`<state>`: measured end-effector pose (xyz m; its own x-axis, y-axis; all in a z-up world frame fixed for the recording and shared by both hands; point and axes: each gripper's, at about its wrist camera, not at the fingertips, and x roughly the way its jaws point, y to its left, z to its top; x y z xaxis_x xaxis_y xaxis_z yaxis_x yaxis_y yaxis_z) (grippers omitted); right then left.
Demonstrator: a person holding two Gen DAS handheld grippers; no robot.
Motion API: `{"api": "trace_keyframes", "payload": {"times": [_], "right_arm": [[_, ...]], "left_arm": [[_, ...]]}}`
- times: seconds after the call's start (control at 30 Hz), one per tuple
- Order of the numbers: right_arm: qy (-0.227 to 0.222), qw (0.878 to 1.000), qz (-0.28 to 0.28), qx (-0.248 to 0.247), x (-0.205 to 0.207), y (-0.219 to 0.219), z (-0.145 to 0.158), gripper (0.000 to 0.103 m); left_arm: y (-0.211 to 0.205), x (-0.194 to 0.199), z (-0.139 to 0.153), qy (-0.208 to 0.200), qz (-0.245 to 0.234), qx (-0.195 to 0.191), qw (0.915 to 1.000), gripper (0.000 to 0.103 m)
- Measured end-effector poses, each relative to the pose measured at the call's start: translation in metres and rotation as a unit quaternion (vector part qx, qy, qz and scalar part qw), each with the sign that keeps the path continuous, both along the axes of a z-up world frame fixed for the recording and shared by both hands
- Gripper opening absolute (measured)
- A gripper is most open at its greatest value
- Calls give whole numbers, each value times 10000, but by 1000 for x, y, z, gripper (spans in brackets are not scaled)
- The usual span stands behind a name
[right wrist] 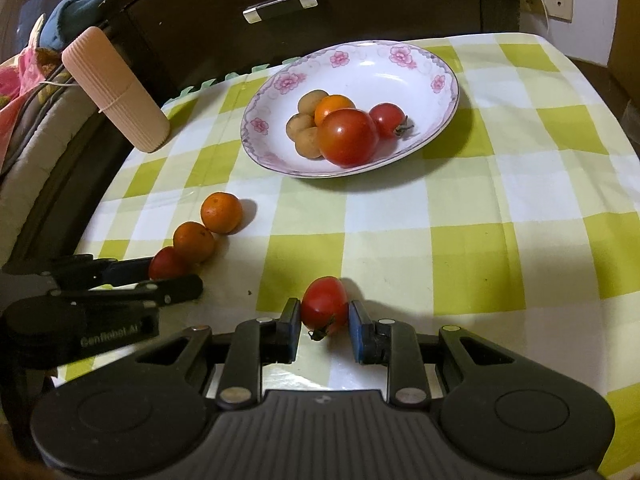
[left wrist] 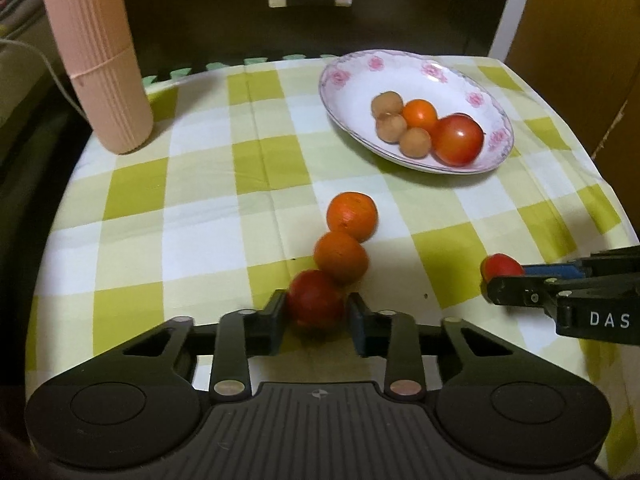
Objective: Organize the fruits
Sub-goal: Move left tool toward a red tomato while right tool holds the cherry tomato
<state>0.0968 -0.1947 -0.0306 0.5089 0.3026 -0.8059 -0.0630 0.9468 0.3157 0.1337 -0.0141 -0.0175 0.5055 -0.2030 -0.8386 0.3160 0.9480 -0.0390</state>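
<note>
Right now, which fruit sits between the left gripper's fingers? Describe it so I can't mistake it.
On the checked tablecloth, short of the flowered plate, three fruits touch in a line. The one between the left gripper fingers is the red tomato at the near end; its two neighbours are orange.

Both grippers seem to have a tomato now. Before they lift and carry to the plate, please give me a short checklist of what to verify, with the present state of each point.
1. Right gripper closed on its small tomato: ok, both pads touch it.
2. Left gripper closed on the red tomato: ok, pads press both sides.
3. Orange clear of the left tomato: not ok, it touches and may roll.
4. Free room in the plate: ok, right part is bare.
5. Grip firm enough to lift: cannot tell.
</note>
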Motion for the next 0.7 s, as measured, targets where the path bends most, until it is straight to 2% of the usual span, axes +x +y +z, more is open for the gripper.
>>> {"api": "trace_keyframes", "payload": {"times": [0.23, 0.33, 0.53, 0.7], "right_arm": [[-43, 9998, 154, -130, 1, 6, 3, 25], [-5, 9996, 253, -108, -2, 9, 3, 25], [52, 9990, 390, -207, -19, 13, 4, 25], [77, 9989, 380, -265, -34, 14, 2, 25]], "left_arm": [[-2, -11, 2, 44, -142, 71, 9999, 37], [-2, -22, 6, 70, -180, -49, 9998, 37], [-9, -45, 0, 212, -375, -18, 9991, 37], [-10, -46, 0, 183, -407, -32, 9990, 41]]}}
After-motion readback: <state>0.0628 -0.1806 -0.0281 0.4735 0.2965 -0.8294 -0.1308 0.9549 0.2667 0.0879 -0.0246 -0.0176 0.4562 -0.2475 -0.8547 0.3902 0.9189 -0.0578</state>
